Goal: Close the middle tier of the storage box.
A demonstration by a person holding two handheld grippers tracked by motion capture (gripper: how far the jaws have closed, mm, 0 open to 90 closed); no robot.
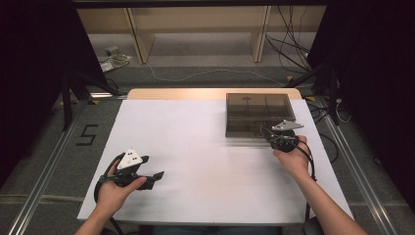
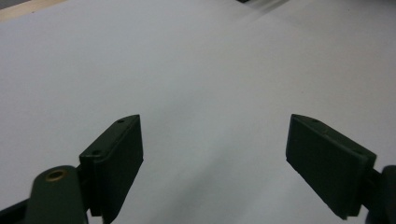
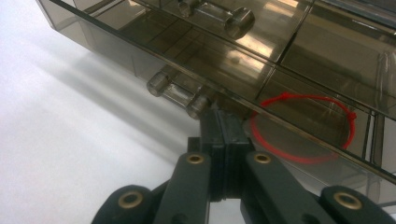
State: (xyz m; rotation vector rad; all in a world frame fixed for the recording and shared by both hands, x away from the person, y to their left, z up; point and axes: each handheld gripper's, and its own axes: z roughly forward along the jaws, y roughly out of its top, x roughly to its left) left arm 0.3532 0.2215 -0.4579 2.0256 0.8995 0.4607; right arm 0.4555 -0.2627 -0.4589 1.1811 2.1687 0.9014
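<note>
At two o'clock on the white tabletop [image 1: 195, 156] a smoky, see-through plastic box [image 1: 259, 115] with inner compartments is seen in the high view, its near edge met by the right tongs [image 1: 280, 136], which are carried by the right hand [image 1: 293, 159]. At eight o'clock the left tongs [image 1: 155, 177] are held in the left hand [image 1: 117, 188], well apart from the box, pointing toward three o'clock.

Details lost from above are given by the right gripper view: the box [image 3: 233, 51] is shown with a clear latch knob [image 3: 180, 93] on its front wall at ten o'clock of the tong tips, and a red string loop [image 3: 303, 128] lies in a compartment at two o'clock of them. The right tongs [image 3: 226, 133] are pressed together with no gap between the pads, their tips set against the lower front edge of the box just beside the knob; whether anything thin is pinched there cannot be told.

Only bare tabletop [image 2: 196, 70] is met in the left gripper view ahead of the left tongs [image 2: 215, 154], which are spread wide, with nothing held between the pads and nothing touched.
</note>
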